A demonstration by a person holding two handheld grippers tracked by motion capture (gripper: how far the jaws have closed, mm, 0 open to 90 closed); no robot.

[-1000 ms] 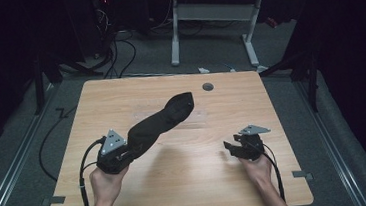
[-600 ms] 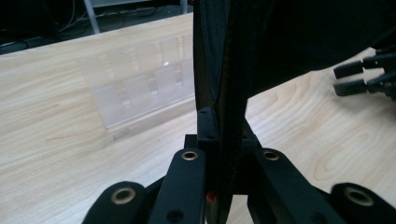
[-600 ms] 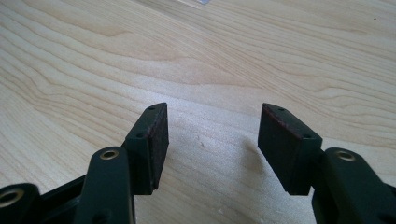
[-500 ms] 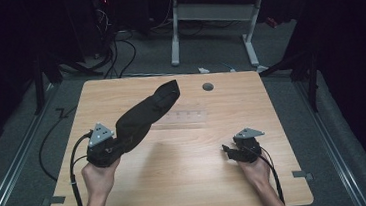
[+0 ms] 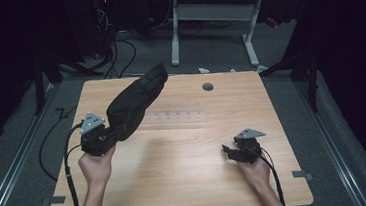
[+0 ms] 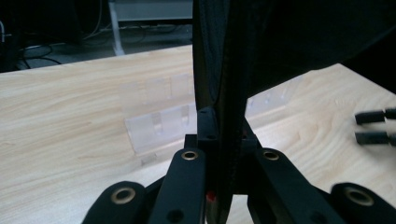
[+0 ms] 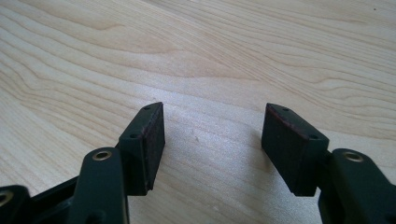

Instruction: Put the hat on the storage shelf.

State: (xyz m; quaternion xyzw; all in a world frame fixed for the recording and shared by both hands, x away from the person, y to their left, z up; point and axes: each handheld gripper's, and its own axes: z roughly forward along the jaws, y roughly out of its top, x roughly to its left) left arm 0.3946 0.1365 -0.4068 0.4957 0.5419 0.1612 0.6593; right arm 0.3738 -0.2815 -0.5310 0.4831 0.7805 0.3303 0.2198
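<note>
A long black fabric piece (image 5: 136, 104) slants up and away from my left gripper (image 5: 104, 137), which is shut on its lower end above the table's left side. In the left gripper view the fabric (image 6: 261, 46) rises from between the closed jaws of that gripper (image 6: 223, 135) and hides much of the scene. A clear plastic rack (image 5: 174, 117) lies flat at the table's middle, and it appears again (image 6: 161, 123) just beyond the jaws. My right gripper (image 5: 228, 151) is low over the right side of the table, open, with bare wood between its pads (image 7: 212, 140).
The wooden table (image 5: 178, 183) has a round grey grommet (image 5: 207, 87) near its far edge. A black cable (image 5: 68, 163) loops off the left edge. A white desk frame (image 5: 208, 15) stands on the floor behind. The right gripper's jaws (image 6: 373, 126) show far right.
My left gripper has carried the black fabric leftward, and it now stands more upright. The right gripper has barely moved.
</note>
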